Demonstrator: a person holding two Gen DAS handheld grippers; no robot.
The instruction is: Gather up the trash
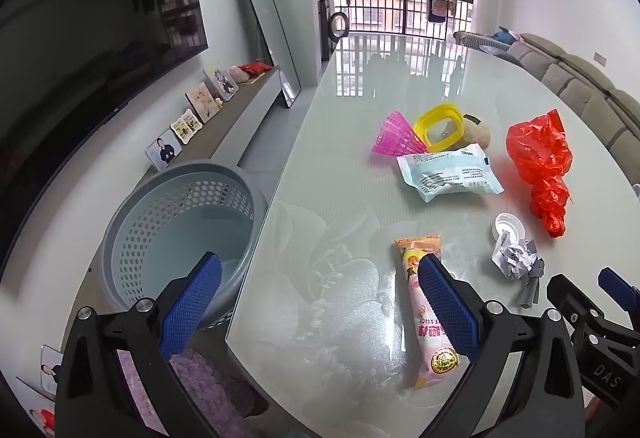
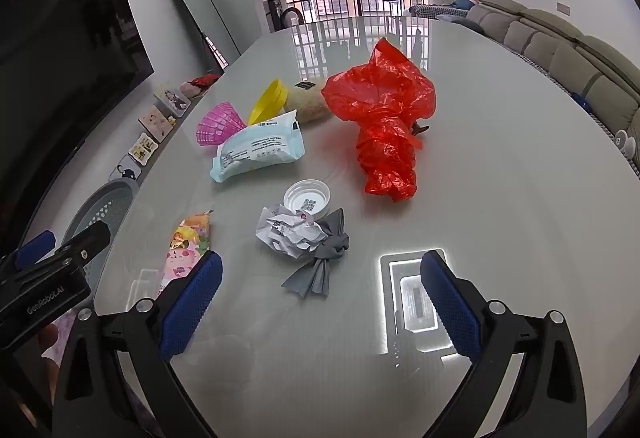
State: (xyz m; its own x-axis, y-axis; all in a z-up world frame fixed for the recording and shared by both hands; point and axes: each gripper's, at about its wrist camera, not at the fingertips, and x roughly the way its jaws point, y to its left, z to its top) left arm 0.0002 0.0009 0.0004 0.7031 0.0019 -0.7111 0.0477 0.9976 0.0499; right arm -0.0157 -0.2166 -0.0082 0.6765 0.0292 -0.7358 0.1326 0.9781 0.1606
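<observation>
Trash lies on a glossy grey table point(image 1: 340, 158). A pink snack wrapper point(image 1: 424, 318) lies near the front edge, partly behind my left gripper's right finger; it also shows in the right wrist view point(image 2: 186, 250). A crumpled white paper ball point(image 2: 290, 234) lies with a grey scrap point(image 2: 320, 266) and a white cap point(image 2: 307, 196). Farther off are a red plastic bag point(image 2: 384, 118), a pale blue wipes pack point(image 2: 258, 150), a pink mesh cone point(image 2: 218, 122) and a yellow ring point(image 2: 270, 100). My left gripper point(image 1: 320, 294) is open and empty. My right gripper point(image 2: 322, 294) is open and empty, just short of the paper ball.
A grey perforated basket point(image 1: 180, 234) stands on the floor left of the table. A TV point(image 1: 88, 18), a low shelf with photo frames point(image 1: 200, 106) and a leaning mirror point(image 1: 264, 22) line the left wall. A sofa point(image 2: 560, 50) runs along the right.
</observation>
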